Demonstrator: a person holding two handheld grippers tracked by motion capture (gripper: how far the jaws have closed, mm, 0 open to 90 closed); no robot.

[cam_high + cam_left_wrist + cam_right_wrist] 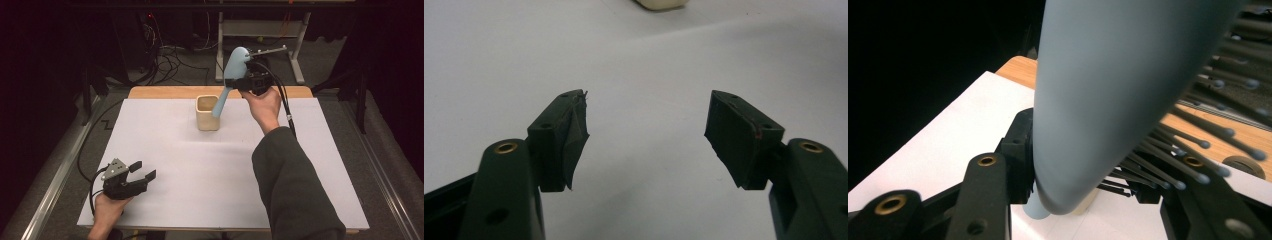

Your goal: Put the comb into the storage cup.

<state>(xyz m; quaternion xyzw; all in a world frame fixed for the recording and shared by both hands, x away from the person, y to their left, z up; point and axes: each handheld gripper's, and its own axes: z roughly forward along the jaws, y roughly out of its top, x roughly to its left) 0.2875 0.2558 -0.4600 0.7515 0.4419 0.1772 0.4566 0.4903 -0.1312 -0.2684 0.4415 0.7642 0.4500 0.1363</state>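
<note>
While the left gripper (pixel 142 172) is resting low on the white sheet (pixel 200 165) at the near left corner, its jaws are standing wide apart with nothing between them; the left gripper view is showing bare sheet between the two black pads (pixel 574 135), and the cup's (pixel 659 4) base is just peeking in at the top edge. Moving across to the middle, the cream cup (pixel 208 113) is sitting upright on the sheet toward the far side, near the wooden table (pixel 165 92) edge. Over on the right, the right gripper (pixel 243 80) is clamping a pale blue brush (pixel 231 77) and holding it tilted above the cup, head up (bristles facing the gripper), with the handle tip dipping into the cup's mouth. In the right gripper view the brush's (pixel 1113 100) blue back is looming large, the dark bristles (pixel 1198 145) are fanning out to its right, and the jaws are pressing on it from both sides.
</note>
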